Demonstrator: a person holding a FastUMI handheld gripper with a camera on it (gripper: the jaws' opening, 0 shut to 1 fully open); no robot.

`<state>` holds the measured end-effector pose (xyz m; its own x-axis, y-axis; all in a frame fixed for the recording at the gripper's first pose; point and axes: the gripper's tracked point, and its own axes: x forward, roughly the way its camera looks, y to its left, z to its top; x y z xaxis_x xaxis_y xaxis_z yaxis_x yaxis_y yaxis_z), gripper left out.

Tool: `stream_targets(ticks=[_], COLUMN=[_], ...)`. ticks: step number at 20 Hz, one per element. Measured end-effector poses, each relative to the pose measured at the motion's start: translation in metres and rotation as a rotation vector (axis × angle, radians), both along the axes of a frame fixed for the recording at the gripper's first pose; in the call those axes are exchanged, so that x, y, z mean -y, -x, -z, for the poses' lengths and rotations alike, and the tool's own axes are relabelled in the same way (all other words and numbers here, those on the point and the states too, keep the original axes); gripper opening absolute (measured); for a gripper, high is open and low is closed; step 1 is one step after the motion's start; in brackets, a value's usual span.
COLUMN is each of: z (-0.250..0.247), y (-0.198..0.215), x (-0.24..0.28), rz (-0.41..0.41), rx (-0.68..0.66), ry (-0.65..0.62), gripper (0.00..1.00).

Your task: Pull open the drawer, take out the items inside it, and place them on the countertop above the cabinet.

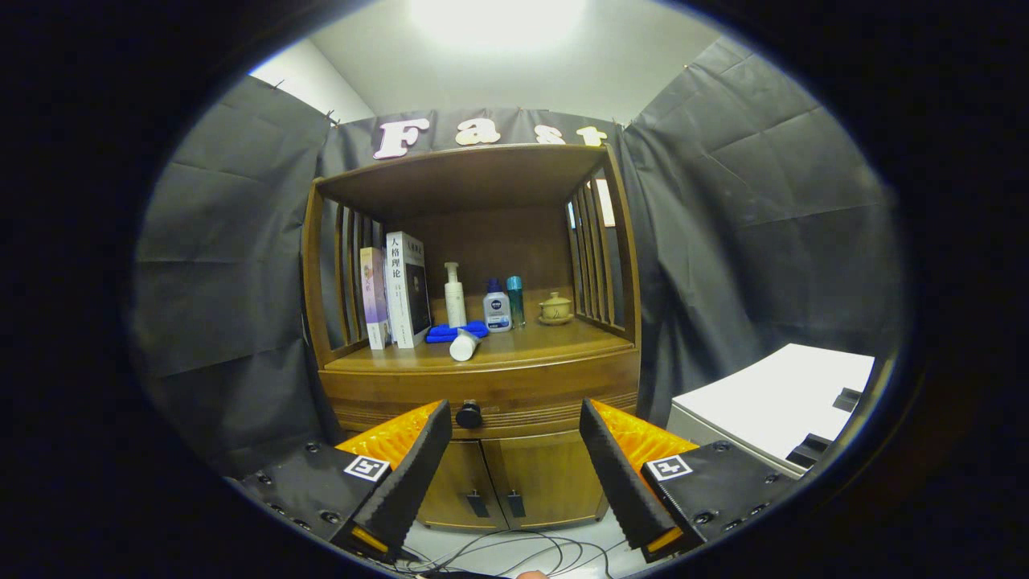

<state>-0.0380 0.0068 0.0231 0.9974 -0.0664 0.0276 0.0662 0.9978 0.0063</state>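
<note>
Gripper (514, 418) fingers spread wide and empty, drawer (482, 394) shut, its black knob (469, 415) between them, white tube (464, 345) lying on the tabletop (555, 342) beyond

The inside of the drawer (482, 402) is being kept from sight behind its closed front. The lower ends of the cabinet doors (502, 482) are being covered by the fingers (410, 466) of the spread claw (514, 426). The blue item (456, 330) behind the fallen white bottle (465, 345) is possibly a cloth; it is being shown too small to tell.
</note>
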Motion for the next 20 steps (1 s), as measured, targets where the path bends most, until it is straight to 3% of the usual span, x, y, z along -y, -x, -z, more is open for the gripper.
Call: stream_targets(ticks=[20], z=[0.004], y=[0.002], x=[-0.019], rz=[-0.060], rx=[-0.001], ry=[0.019], gripper=[1.00])
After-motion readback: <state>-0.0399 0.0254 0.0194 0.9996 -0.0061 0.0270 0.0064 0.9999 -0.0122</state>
